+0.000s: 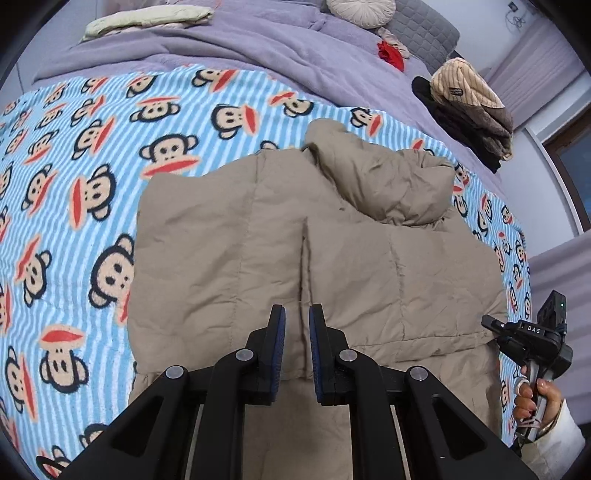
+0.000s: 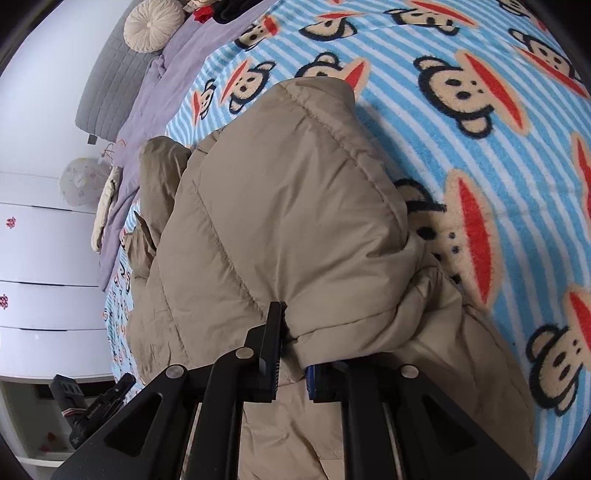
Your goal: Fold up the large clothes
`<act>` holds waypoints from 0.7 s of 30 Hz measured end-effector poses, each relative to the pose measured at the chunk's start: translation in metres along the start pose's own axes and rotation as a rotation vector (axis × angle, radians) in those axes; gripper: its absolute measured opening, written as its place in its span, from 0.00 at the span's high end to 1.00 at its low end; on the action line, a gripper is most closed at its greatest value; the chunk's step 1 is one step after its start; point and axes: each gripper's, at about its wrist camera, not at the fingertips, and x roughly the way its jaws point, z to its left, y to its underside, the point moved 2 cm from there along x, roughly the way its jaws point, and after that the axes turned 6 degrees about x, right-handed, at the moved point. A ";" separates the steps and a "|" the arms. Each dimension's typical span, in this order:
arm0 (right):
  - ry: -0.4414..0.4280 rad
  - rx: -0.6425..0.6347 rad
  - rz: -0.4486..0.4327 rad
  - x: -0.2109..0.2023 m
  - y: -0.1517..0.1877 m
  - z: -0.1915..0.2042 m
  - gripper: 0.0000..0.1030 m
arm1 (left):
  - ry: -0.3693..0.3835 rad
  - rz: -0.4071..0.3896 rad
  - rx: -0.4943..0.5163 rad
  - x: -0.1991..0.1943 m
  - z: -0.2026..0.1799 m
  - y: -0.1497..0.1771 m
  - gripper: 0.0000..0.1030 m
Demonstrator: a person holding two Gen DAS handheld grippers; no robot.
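Observation:
A large beige puffer jacket point(image 1: 280, 236) lies on a blue striped monkey-print blanket point(image 1: 74, 192), its sleeves folded in over the body and the hood point(image 1: 388, 177) at the far end. My left gripper point(image 1: 297, 321) hovers over the jacket's near hem with its jaws a narrow gap apart and nothing between them. My right gripper point(image 2: 293, 332) is shut on a thick fold of the jacket point(image 2: 280, 206), the sleeve or side edge, which bulges over the right finger and hides it. The right gripper also shows in the left wrist view point(image 1: 524, 332) at the jacket's right edge, held by a hand.
A purple quilt point(image 1: 240, 40) covers the bed's far side, with a folded pale garment point(image 1: 147, 20), a round cushion point(image 1: 360, 11), a red item point(image 1: 391, 53) and a stack of folded clothes point(image 1: 469, 107). White drawers point(image 2: 40, 266) stand beside the bed.

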 end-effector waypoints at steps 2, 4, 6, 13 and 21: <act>0.011 -0.019 0.014 -0.003 0.003 0.004 0.85 | 0.000 0.004 0.033 0.008 -0.014 -0.005 0.86; 0.034 -0.056 0.038 -0.007 0.008 0.010 0.82 | 0.000 0.020 0.051 0.025 -0.027 -0.008 0.86; 0.039 -0.104 0.069 -0.013 0.013 0.019 0.39 | -0.050 0.036 0.087 0.044 -0.037 -0.007 0.86; -0.073 -0.216 -0.057 -0.067 -0.009 0.050 0.21 | -0.127 0.119 0.081 0.081 -0.023 0.013 0.85; -0.179 0.304 -0.052 -0.017 -0.112 -0.045 0.29 | -0.152 0.135 0.086 0.083 -0.024 0.014 0.85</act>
